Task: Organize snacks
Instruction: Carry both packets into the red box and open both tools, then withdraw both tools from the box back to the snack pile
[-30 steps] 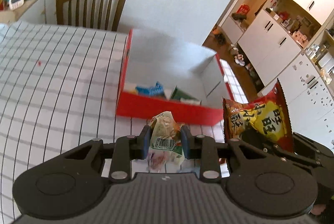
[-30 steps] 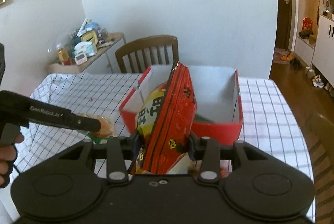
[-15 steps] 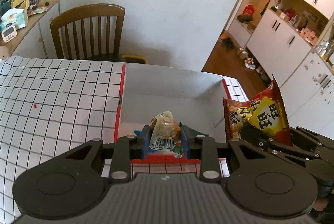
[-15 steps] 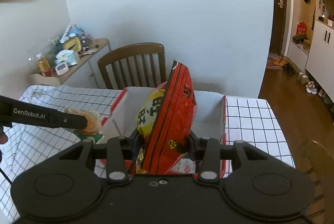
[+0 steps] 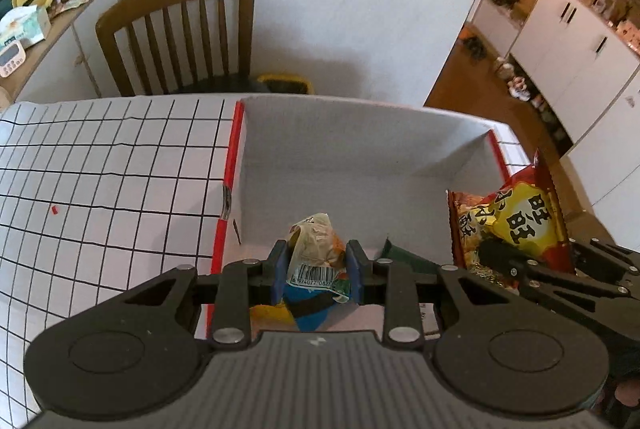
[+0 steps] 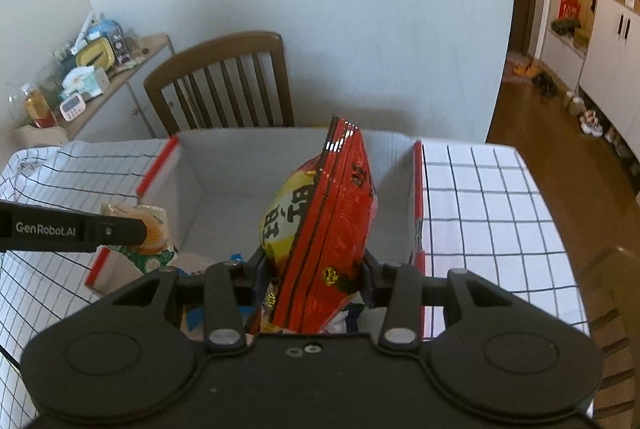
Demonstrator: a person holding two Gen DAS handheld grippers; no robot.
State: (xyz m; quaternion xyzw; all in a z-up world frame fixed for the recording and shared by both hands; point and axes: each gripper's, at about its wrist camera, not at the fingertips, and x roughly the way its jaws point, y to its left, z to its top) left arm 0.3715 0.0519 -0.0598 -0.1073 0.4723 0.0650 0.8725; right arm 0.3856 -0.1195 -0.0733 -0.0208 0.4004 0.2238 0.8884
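My left gripper is shut on a small clear snack packet with a barcode and holds it over the near left part of the red box with grey inside. My right gripper is shut on a red and yellow chip bag, upright above the same box. The chip bag also shows at the right in the left wrist view. The small packet shows at the left in the right wrist view. Blue, yellow and green packets lie in the box below the fingers.
The box stands on a table with a white checked cloth. A wooden chair stands behind the table. A side shelf with clutter is far left. White cabinets are at the right.
Both grippers have moved forward over the box while holding their packets. The box now lies right below them and fills more of each view.
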